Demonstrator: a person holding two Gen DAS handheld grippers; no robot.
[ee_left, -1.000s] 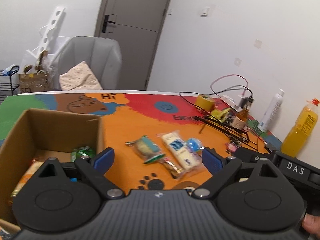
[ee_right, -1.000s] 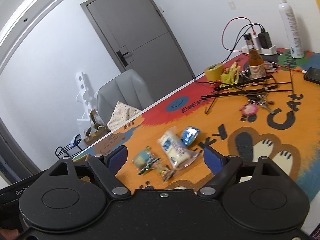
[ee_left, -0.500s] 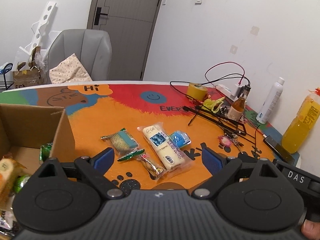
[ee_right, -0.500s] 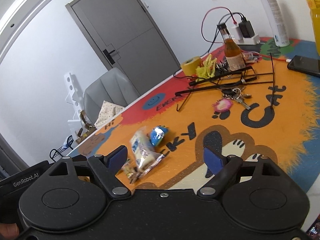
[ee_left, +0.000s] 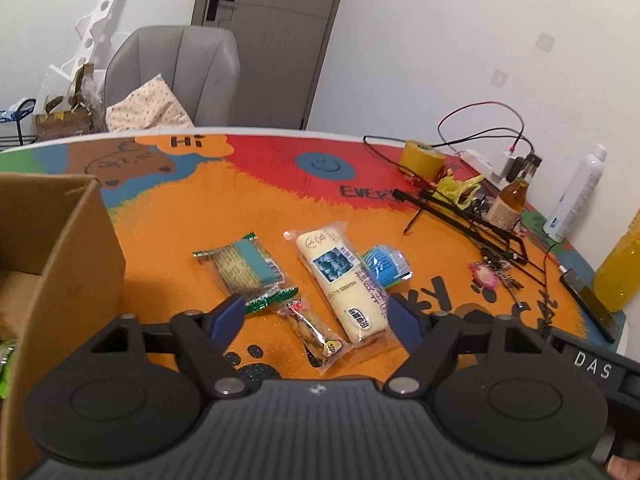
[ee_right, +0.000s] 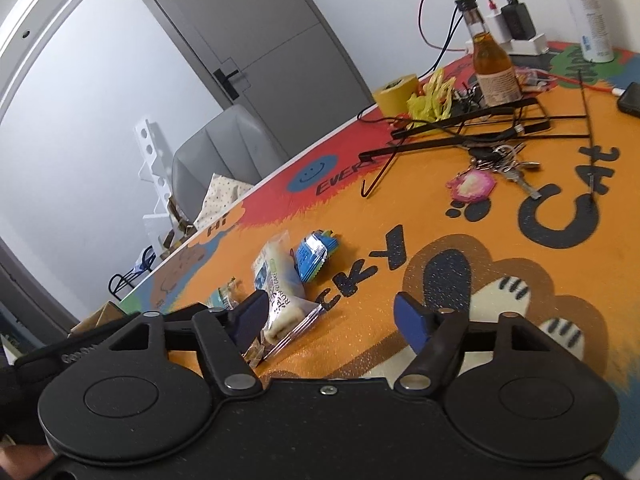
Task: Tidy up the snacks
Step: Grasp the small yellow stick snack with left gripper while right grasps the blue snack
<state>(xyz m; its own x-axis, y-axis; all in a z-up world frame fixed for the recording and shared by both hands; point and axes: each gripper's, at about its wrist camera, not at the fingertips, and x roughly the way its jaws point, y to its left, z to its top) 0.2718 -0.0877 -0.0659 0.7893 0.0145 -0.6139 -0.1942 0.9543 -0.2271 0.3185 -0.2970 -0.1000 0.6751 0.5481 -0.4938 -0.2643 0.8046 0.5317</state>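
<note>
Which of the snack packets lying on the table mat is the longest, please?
The cream-coloured bread packet with a blue picture label; it lies between the green-edged cracker packet and the blue packet, clearly outstretching both.

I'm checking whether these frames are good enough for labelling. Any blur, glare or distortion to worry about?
Left wrist view: sharp, evenly lit; fisheye bows the table edge; small glints on the long white snack. Right wrist view: horizon strongly tilted, door leaning, soft toward the edges; wrappers still readable.
</note>
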